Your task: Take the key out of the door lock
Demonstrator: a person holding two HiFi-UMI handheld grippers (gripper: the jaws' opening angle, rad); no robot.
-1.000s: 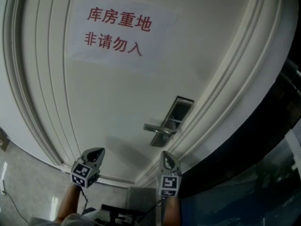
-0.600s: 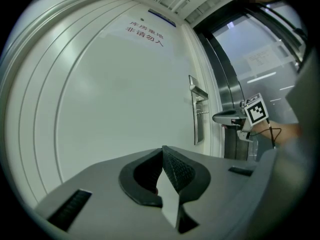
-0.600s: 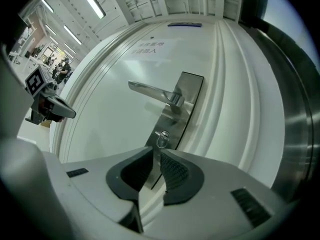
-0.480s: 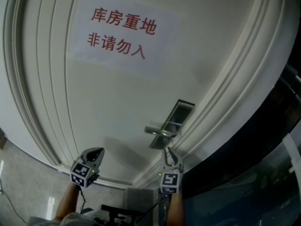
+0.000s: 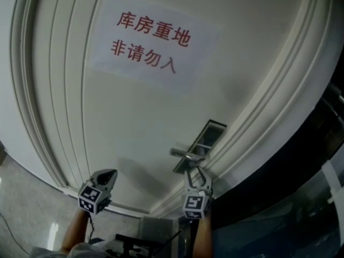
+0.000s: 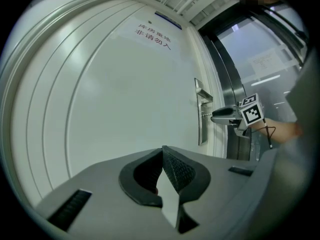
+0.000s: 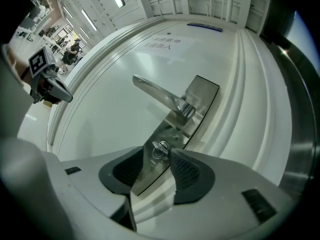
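Key (image 7: 160, 148) with a small round metal head sits in the keyhole of a silver lock plate (image 7: 202, 101), low on the plate. The keyhole is the only holder in view, and the key is all that is in it.

At 12 o'clock from the key, a silver lever handle (image 7: 155, 93) is mounted on the same plate, and its arm reaches out toward 10 o'clock.

The right gripper (image 7: 157, 154) points at the plate. Its jaws are spread and have just been opening. The key's head stands between the jaw tips, just beside the right-hand pad, and neither pad pinches it.

The plate is fixed near the edge of a white panelled door (image 5: 134, 122). In the head view, a white paper sign (image 5: 153, 42) with red Chinese characters hangs on the door at 11 o'clock from the plate. A dark frame (image 5: 290, 160) runs along the door's edge at 3 o'clock.

The left gripper (image 6: 162, 154) is well apart from the lock, at 9 o'clock from the right gripper in the head view. Its jaws are pressed together at the tips with nothing between them.
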